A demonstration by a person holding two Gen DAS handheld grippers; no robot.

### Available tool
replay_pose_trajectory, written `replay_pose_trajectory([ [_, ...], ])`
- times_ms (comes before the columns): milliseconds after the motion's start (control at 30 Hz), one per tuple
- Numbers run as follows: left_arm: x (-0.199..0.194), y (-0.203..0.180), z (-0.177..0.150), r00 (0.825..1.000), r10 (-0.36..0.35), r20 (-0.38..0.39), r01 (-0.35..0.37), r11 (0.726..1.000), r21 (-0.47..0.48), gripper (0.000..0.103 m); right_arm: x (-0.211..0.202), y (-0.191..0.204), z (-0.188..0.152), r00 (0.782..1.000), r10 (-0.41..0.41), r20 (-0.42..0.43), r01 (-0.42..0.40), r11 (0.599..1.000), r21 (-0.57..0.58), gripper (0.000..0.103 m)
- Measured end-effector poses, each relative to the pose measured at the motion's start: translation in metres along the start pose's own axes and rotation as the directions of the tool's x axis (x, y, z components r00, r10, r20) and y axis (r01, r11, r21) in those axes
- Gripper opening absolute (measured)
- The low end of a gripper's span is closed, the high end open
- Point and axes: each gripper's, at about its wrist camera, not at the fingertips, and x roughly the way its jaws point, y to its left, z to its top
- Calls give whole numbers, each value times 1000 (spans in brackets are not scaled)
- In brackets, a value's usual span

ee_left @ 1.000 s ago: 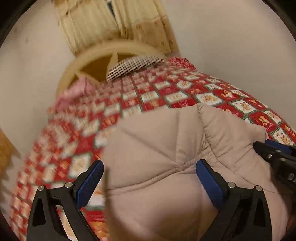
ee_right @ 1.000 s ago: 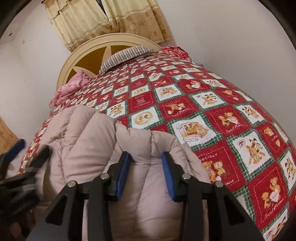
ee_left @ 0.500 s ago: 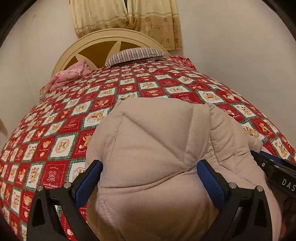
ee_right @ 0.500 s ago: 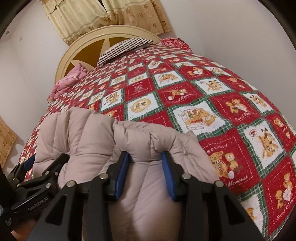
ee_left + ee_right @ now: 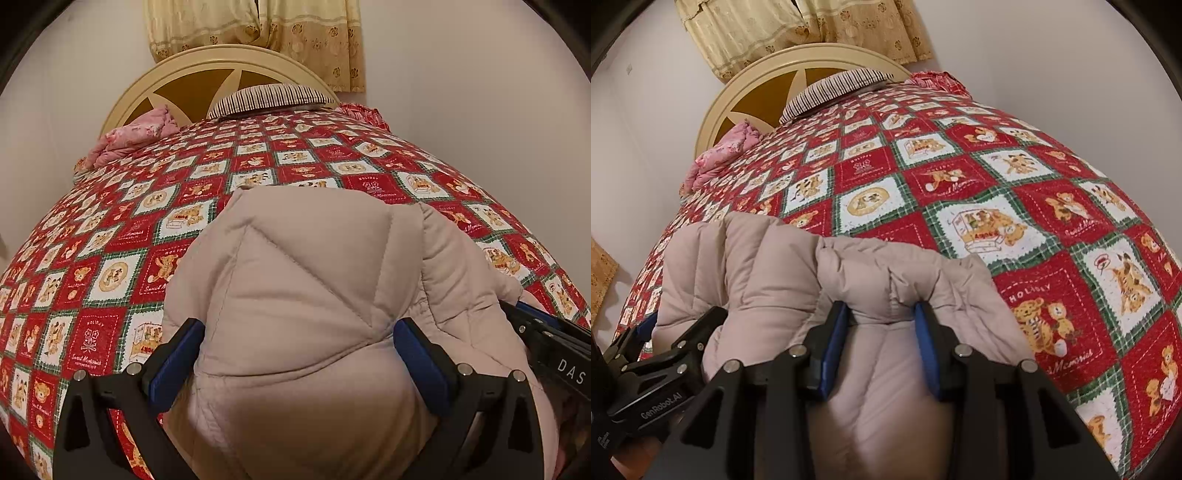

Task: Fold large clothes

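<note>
A beige quilted puffer jacket (image 5: 306, 295) lies bunched at the near end of the bed, seen also in the right wrist view (image 5: 768, 273). My left gripper (image 5: 295, 354) has its jaws wide apart, with a thick bulge of the jacket filling the gap. My right gripper (image 5: 881, 343) is shut on a fold of the jacket, the padding squeezed between its blue pads. The right gripper shows at the right edge of the left wrist view (image 5: 550, 343), and the left gripper at the lower left of the right wrist view (image 5: 661, 365).
The bed has a red, white and green teddy-bear quilt (image 5: 110, 236). A striped pillow (image 5: 269, 98) and a pink bundle (image 5: 133, 136) lie by the cream headboard (image 5: 192, 70). Walls stand close on both sides; yellow curtains (image 5: 258, 22) hang behind.
Both grippers have carried the jacket forward onto the bed. The left view has steadied and swung to face the headboard. Jaw openings look unchanged.
</note>
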Motion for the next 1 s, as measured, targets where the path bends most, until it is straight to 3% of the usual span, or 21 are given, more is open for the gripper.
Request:
replay_pose_trajectory([
  [1000, 7, 2, -1, 1000, -5, -21, 5, 1000, -1, 102, 7, -2, -1, 1000, -2, -12, 2, 1000, 2, 40],
])
